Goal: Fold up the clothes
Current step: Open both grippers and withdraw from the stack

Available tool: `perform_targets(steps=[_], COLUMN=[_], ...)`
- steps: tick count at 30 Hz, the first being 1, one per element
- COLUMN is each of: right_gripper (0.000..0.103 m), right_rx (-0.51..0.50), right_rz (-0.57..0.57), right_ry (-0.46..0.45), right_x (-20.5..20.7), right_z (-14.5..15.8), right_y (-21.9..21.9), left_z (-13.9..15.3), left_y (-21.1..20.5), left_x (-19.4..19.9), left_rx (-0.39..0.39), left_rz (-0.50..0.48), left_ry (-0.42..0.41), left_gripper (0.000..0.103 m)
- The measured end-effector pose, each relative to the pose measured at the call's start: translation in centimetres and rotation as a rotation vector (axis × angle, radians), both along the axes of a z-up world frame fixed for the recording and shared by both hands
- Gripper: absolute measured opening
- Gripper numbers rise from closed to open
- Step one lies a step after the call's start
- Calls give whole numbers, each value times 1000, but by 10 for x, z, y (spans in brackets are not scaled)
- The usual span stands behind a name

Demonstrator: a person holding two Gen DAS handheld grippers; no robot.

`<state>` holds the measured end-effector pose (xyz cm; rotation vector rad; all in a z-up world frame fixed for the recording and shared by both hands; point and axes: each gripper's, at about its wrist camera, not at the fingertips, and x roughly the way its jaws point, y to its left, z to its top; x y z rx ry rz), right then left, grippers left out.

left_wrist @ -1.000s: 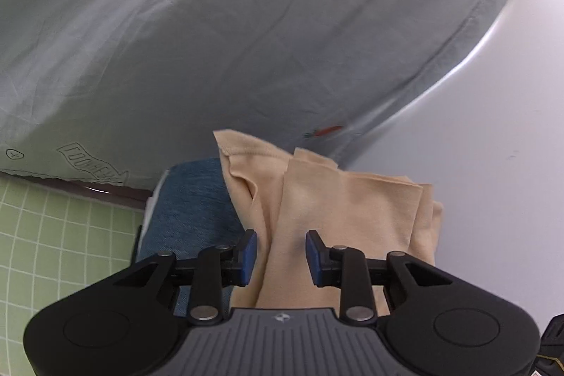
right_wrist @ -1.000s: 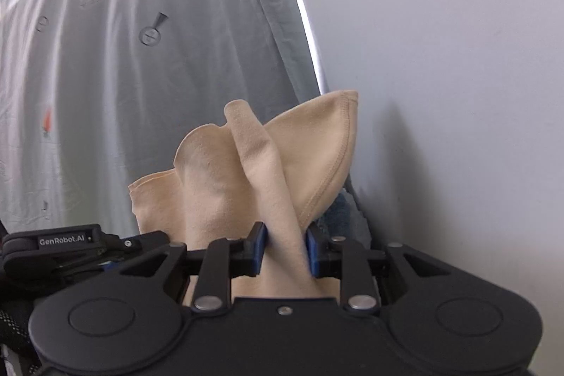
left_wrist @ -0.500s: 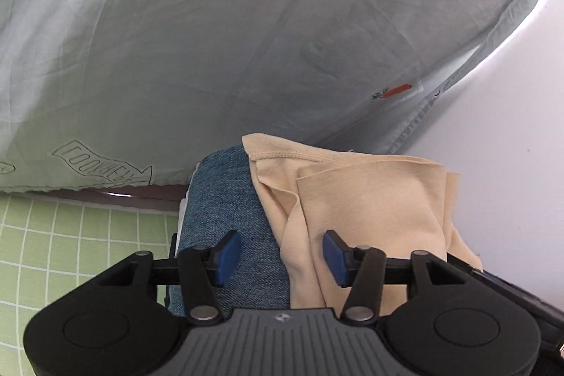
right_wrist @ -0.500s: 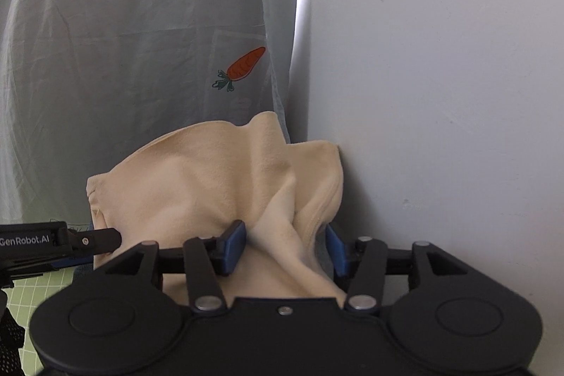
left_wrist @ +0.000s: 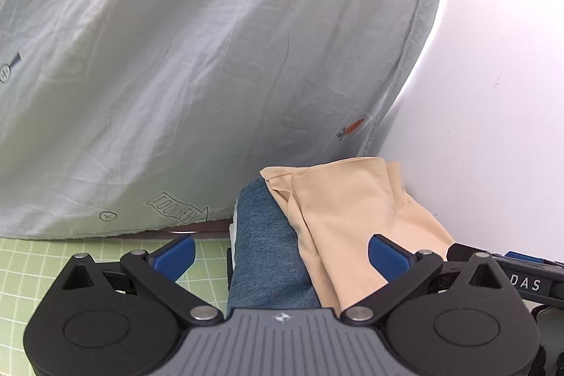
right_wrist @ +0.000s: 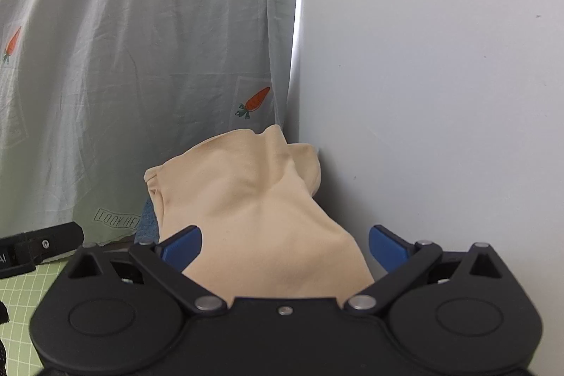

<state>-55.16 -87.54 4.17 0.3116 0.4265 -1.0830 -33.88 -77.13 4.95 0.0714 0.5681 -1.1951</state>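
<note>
A folded beige garment [left_wrist: 356,214] [right_wrist: 253,217] lies on top of a folded blue denim piece [left_wrist: 268,252] [right_wrist: 146,221], pushed up against the white wall. My left gripper [left_wrist: 282,256] hovers just before the pile, its jaws opening wide, and the blue pads press on nothing. My right gripper [right_wrist: 283,247] stands over the beige garment with its jaws opening too; the cloth lies between the pads untouched. The right tool's black body shows at the left wrist view's right edge.
A pale grey-green sheet [left_wrist: 211,59] [right_wrist: 123,59] printed with carrots hangs behind the pile. The white wall [left_wrist: 493,94] [right_wrist: 440,76] closes off the right side. A green grid mat [left_wrist: 35,263] [right_wrist: 21,291] covers the table at lower left.
Both grippers let go of the beige garment and their jaws spread wide. Both have drawn back from the pile, and the garment has settled flat on the denim.
</note>
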Motion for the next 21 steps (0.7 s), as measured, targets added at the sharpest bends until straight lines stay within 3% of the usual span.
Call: perform_targets(steps=[5,21], right_gripper=[102,102], right_rx=[41,110], right_rz=[-19,-77], right_ry=[-27,12], right_x=[-25,-79], right_z=[-2,-43], right_y=[50,162], left_z=[6,-27], left_y=[48,147], left_x=[-28,-80], left_rx=[-9,119], left_rz=[-18,-78], left_ry=[-57,-55], left_gripper=[103,103])
